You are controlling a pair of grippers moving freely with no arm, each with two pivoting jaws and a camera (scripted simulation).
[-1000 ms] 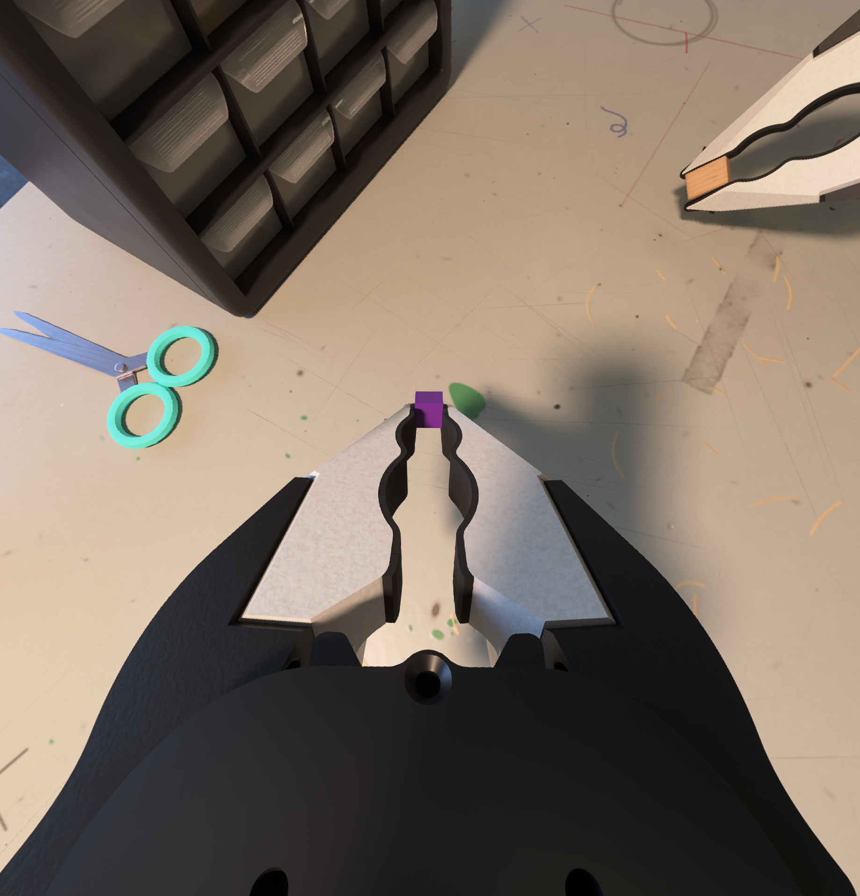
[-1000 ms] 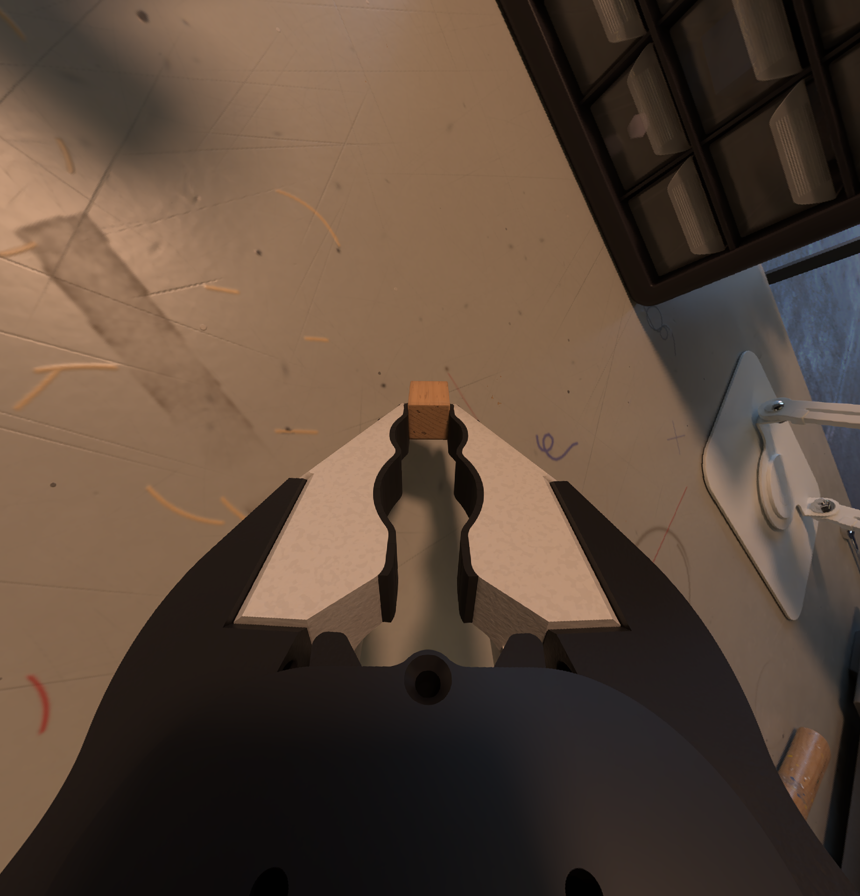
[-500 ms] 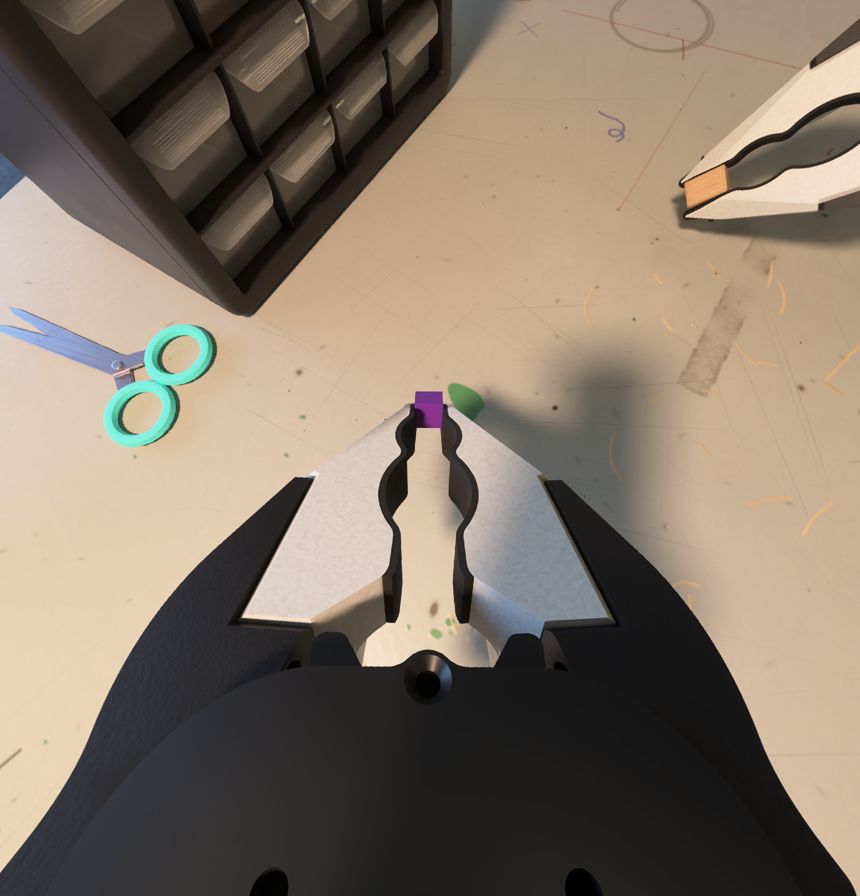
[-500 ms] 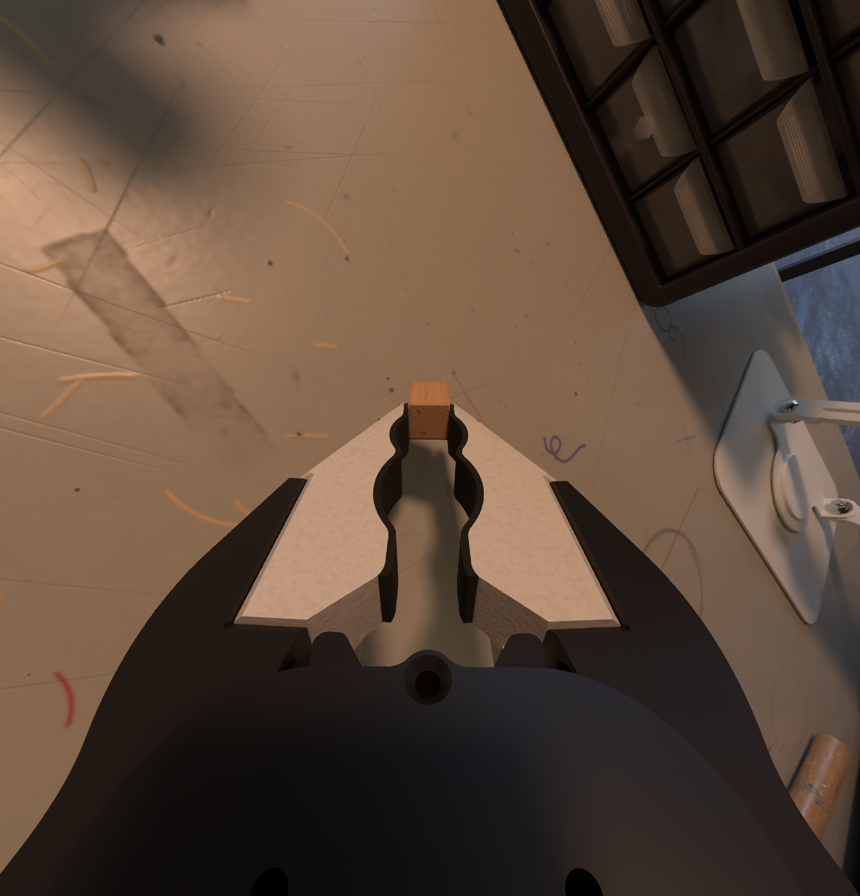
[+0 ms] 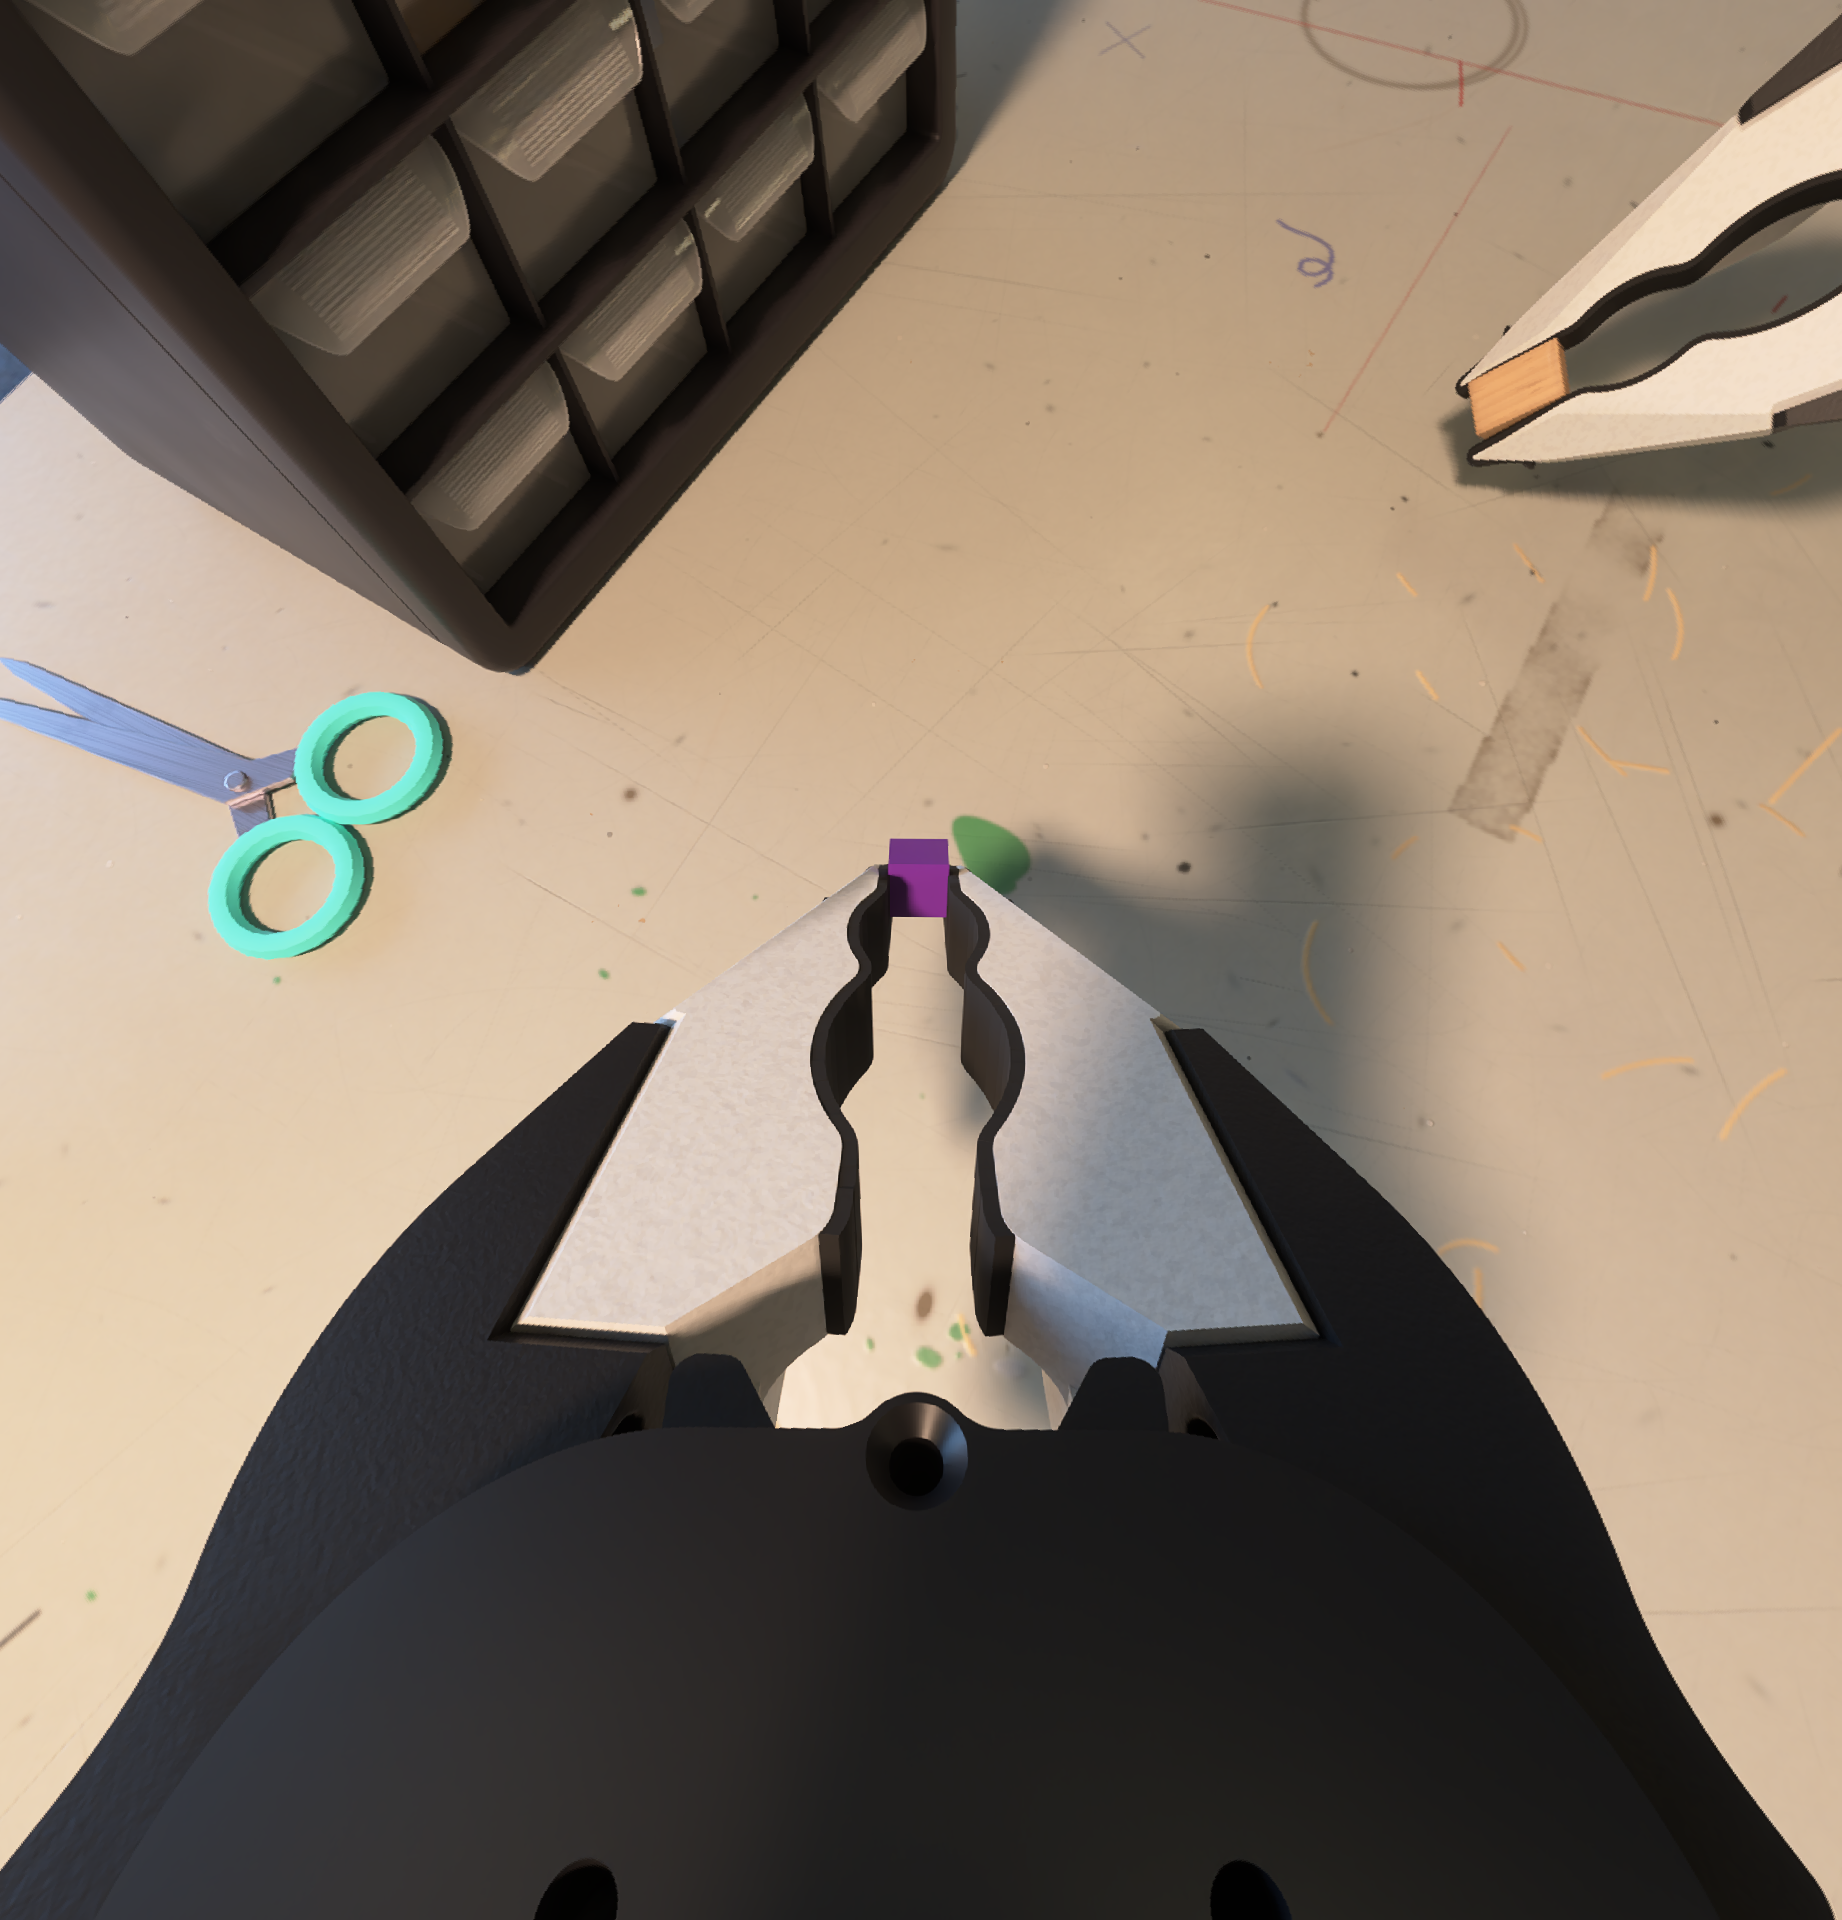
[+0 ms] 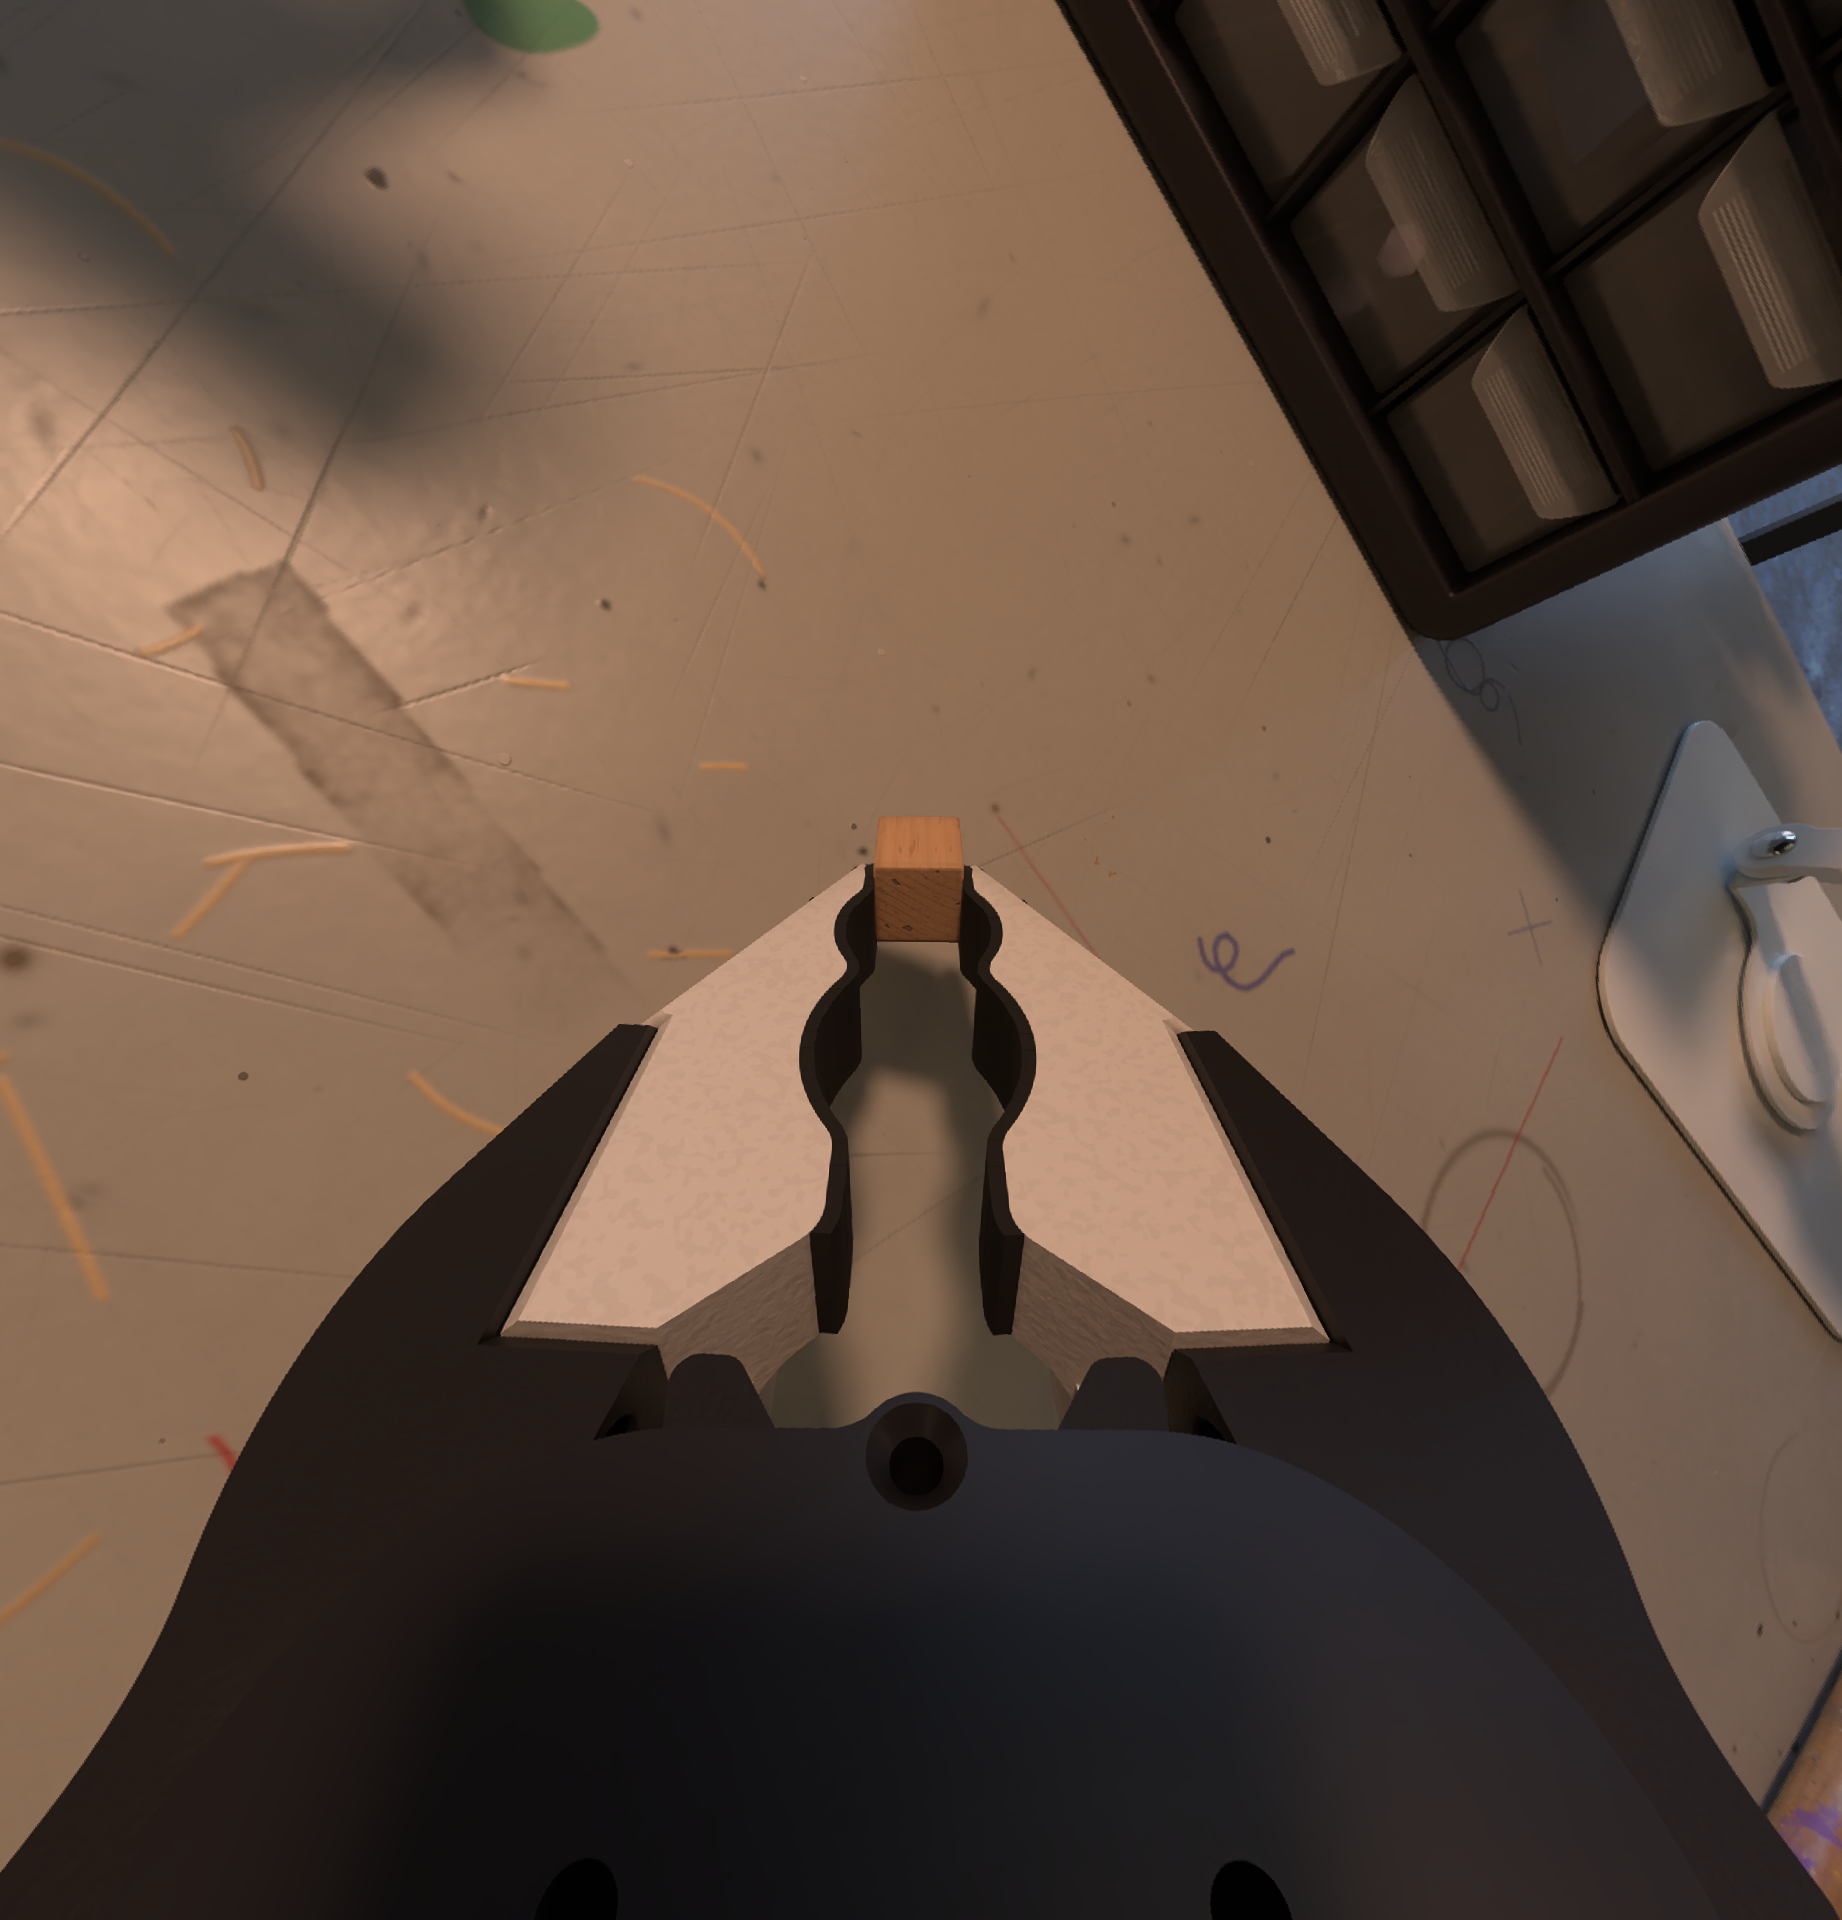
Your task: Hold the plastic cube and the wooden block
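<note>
My left gripper [image 5: 918, 883] is shut on a small purple plastic cube [image 5: 918, 885], pinched between its fingertips above the beige table. My right gripper [image 6: 918, 883] is shut on a light wooden block [image 6: 918, 883], also held at its fingertips above the table. In the left wrist view the right gripper [image 5: 1509, 407] shows at the upper right with the wooden block [image 5: 1516, 389] between its tips.
A dark drawer cabinet [image 5: 460, 260] stands at the upper left; it also shows in the right wrist view [image 6: 1540, 270]. Teal-handled scissors [image 5: 273, 810] lie on the left. A green spot [image 5: 990, 852] marks the table. A white lamp base [image 6: 1748, 1018] sits at the right edge.
Both grippers keep their holds. The right gripper has drifted: the table slides down-right in its view, and it sits a little lower and nearer in the left wrist view.
</note>
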